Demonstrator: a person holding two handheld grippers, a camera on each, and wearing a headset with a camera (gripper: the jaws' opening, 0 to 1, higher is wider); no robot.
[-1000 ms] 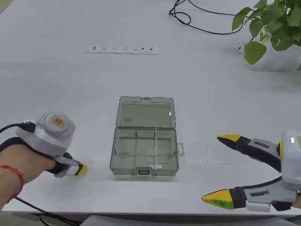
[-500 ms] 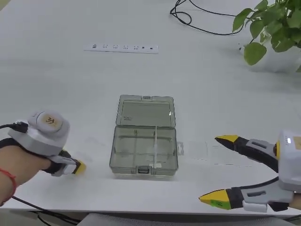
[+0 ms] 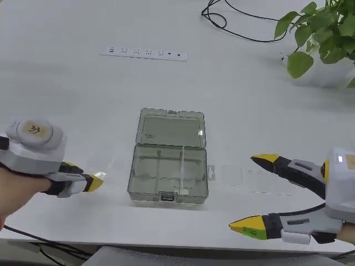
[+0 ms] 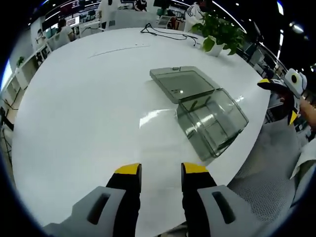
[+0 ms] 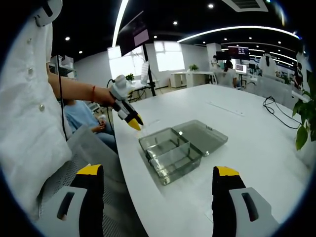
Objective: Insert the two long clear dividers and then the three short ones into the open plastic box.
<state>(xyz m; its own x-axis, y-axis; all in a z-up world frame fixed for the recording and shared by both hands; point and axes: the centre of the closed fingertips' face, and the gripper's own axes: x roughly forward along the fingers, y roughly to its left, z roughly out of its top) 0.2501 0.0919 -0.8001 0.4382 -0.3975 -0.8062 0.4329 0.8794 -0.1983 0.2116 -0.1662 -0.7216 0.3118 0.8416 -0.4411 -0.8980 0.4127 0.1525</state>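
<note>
The open clear plastic box lies mid-table, its lid folded back flat behind it. One long divider stands inside it. A clear divider glints on the table left of the box, just ahead of my left gripper, whose jaws stand a little apart with nothing between them. More clear dividers lie flat right of the box. Beside them my right gripper is wide open. The box and the left gripper appear in the right gripper view.
A white power strip lies at the back, with black cables and a leafy plant at the back right. The table's front edge runs just below both grippers. A seated person is past that edge.
My left hand has drawn back to the left and its tip has come up a little toward the clear divider. The right gripper has hardly moved and stays open.
</note>
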